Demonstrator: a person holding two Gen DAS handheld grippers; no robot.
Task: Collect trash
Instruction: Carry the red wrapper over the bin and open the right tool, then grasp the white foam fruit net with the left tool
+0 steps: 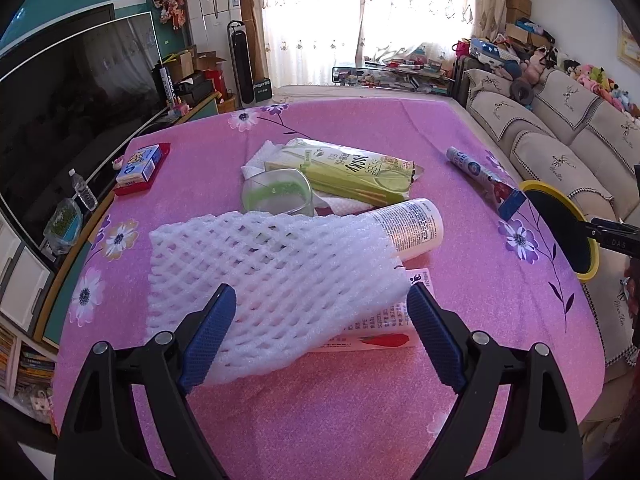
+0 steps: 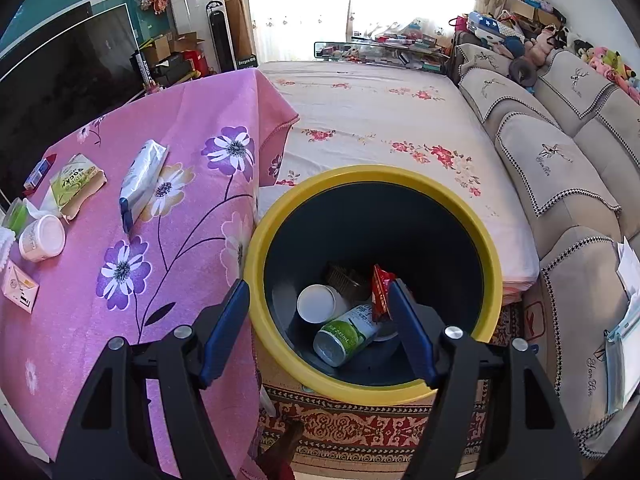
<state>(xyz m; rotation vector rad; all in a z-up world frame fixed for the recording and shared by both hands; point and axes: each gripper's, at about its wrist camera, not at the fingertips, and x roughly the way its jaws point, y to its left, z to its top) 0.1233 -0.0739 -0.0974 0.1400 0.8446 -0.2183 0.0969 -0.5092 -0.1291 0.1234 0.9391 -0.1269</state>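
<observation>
We hold our left gripper (image 1: 322,294) wide open around the near foam net (image 1: 276,280); our right gripper (image 2: 318,294) hangs open, empty, above the bin (image 2: 490,248).

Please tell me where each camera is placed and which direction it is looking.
Left wrist: on the left gripper, angled down at the pink table; its open blue fingers straddle a white foam net.
Right wrist: on the right gripper, angled down into the yellow-rimmed trash bin; its blue fingers are open and empty.
Shared: the Pocky box, the bin, the sofa.
</observation>
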